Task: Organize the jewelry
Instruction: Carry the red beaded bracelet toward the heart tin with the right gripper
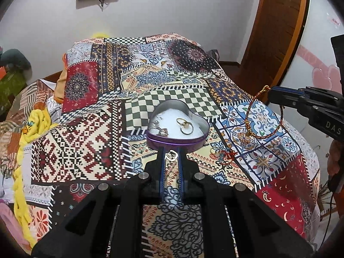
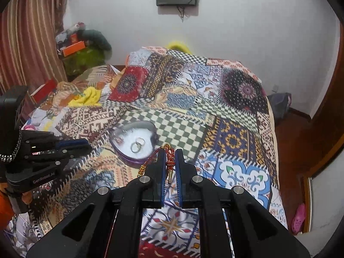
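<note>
The patchwork bedspread point(image 1: 90, 129) fills both views and carries everything. Ahead of the left gripper point(image 1: 171, 155), just past its fingertips, stands the heart-shaped tin point(image 1: 163, 138), open, with a white lining; two gold hoop rings point(image 1: 185, 125) already lie in it, and some smaller bits at its left side are too blurred to name. So part of the sorting looks done. The right gripper point(image 2: 169, 158) is closed on the knot of a red cord bracelet point(image 1: 264, 118), which hangs in the air to the right of the tin, not yet over it. The left gripper's jaws are nearly closed on a small silver ring point(image 1: 172, 155), just short of the tin's rim. Still loose on the cloth, right of the left gripper, lies a red-threaded trinket point(image 1: 224, 157). Judging by this, three pieces remain to go in.
</note>
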`<state>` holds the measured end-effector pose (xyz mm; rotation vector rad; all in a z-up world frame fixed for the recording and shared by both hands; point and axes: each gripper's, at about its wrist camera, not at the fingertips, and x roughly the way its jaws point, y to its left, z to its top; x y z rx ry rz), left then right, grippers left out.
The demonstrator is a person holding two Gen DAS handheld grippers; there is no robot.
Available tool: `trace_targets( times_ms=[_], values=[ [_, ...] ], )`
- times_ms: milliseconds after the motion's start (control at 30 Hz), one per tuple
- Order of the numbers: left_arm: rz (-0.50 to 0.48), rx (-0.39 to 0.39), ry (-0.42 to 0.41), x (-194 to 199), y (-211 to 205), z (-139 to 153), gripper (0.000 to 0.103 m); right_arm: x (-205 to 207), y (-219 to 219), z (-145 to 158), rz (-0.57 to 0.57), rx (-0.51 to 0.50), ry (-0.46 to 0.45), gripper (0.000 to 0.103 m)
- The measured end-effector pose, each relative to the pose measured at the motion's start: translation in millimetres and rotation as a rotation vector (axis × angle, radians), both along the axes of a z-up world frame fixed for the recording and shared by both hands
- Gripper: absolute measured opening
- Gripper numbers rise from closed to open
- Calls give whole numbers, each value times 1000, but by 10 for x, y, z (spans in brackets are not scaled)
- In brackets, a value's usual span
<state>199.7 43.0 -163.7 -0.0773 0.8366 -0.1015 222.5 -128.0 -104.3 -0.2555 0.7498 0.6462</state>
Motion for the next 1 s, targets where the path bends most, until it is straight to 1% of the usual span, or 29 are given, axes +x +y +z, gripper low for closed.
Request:
trace_targets(
  times_ms=[267, 533, 667, 867, 1000],
  values=[
    [9, -10, -35, 24, 101, 95, 9, 23, 239, 65, 36, 18, -14, 7],
    [19, -18, -41, 162, 181, 55, 9, 132, 489, -39, 72, 12, -1, 7],
    [20, -19, -45, 243, 208, 42, 9, 201, 572, -88, 81, 21, 12, 7],
    [48, -22, -59, 405, 294, 54, 9, 302, 677, -155, 83, 30, 24, 7],
    [44, -22, -66, 493, 317, 59, 9, 355, 740, -219, 95, 31, 36, 7]
  ],
)
